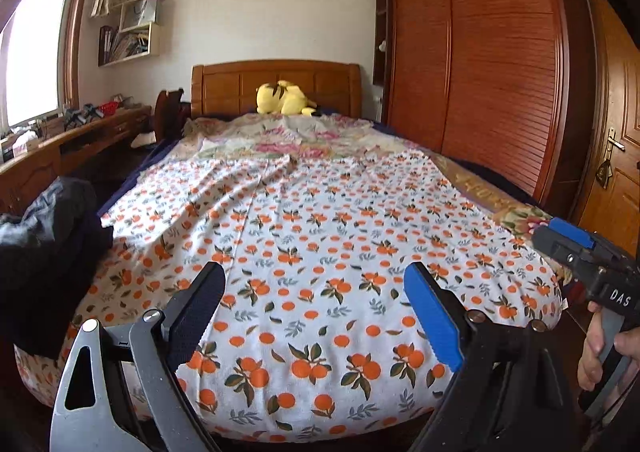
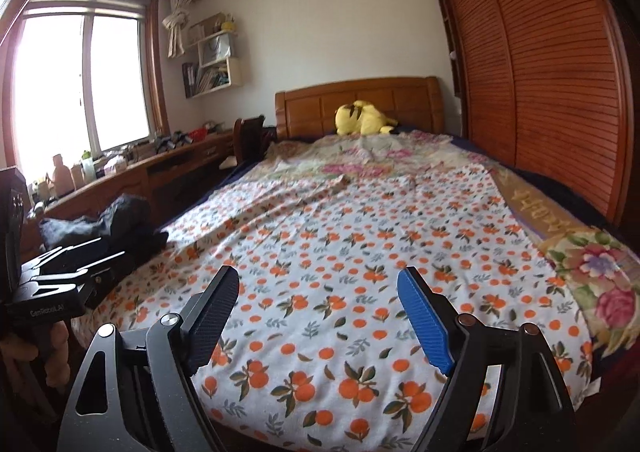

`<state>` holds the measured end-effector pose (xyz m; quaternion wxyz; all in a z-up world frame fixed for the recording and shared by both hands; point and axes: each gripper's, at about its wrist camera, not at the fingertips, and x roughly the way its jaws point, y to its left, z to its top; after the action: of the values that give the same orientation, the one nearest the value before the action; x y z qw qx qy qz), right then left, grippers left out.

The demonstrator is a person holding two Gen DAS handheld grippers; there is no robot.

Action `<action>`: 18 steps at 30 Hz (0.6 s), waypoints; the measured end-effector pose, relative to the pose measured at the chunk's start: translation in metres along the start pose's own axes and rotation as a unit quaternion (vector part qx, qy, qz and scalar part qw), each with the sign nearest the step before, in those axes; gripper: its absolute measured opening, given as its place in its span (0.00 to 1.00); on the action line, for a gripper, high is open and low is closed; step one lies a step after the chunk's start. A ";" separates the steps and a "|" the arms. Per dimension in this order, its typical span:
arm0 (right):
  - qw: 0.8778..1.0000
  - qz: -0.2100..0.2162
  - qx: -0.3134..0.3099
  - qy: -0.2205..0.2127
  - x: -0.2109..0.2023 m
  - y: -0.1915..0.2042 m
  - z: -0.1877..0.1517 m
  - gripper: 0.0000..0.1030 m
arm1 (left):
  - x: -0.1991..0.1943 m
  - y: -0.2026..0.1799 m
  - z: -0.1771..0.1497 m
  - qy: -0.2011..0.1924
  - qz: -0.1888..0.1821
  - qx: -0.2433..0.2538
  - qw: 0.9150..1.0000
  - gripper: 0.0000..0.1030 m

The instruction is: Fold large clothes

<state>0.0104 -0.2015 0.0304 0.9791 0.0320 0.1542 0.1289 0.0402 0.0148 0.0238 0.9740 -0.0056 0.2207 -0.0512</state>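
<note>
While both grippers hang above the foot of the bed, neither touches cloth. Left gripper [image 1: 316,288]: jaws spread wide, one black pad, one blue pad, nothing between them but open air over the fabric. Right gripper [image 2: 318,294]: same stance, jaws spread, nothing pinched.

Orange-print garment [image 1: 320,236] lies spread flat across the near half of the bed [image 2: 560,187], white ground with orange fruit and green leaves. A long lengthwise crease runs up its middle toward the headboard [image 1: 276,85]. Left part shows a rumpled overlapping fold; right part lies smoother. Near edge drapes over the foot of the mattress.

Beyond it, a floral bedspread [image 1: 288,139] with pink flowers covers the far half; its flowered border also shows at the right edge in the right wrist view. Yellow plush toy [image 1: 284,97] sits against the headboard.

Dark clothes pile [image 1: 48,252] sits at the bed's left edge, touching the garment's left margin.

In the left wrist view, the right gripper's body enters from the right edge, a hand [image 1: 600,348] on its handle. In the right wrist view, the left gripper's body shows at the left edge.

Wardrobe [image 1: 480,63] with slatted doors along the right wall; desk [image 2: 132,175] under the window [image 2: 80,83] on the left.
</note>
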 end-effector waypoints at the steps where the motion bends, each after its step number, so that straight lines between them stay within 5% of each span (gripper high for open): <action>1: 1.000 -0.001 -0.001 -0.006 -0.008 0.002 -0.002 0.81 | -0.005 0.000 0.003 -0.006 0.002 0.002 1.000 0.89; 18: 0.998 -0.014 -0.020 -0.052 -0.062 0.010 -0.004 0.81 | -0.061 0.005 0.022 -0.070 0.027 0.008 0.997 0.89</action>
<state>-0.0499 -0.2074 0.0458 0.9880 0.0173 0.1006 0.1159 -0.0047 0.0257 0.0697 0.9881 0.0044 0.1514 -0.0262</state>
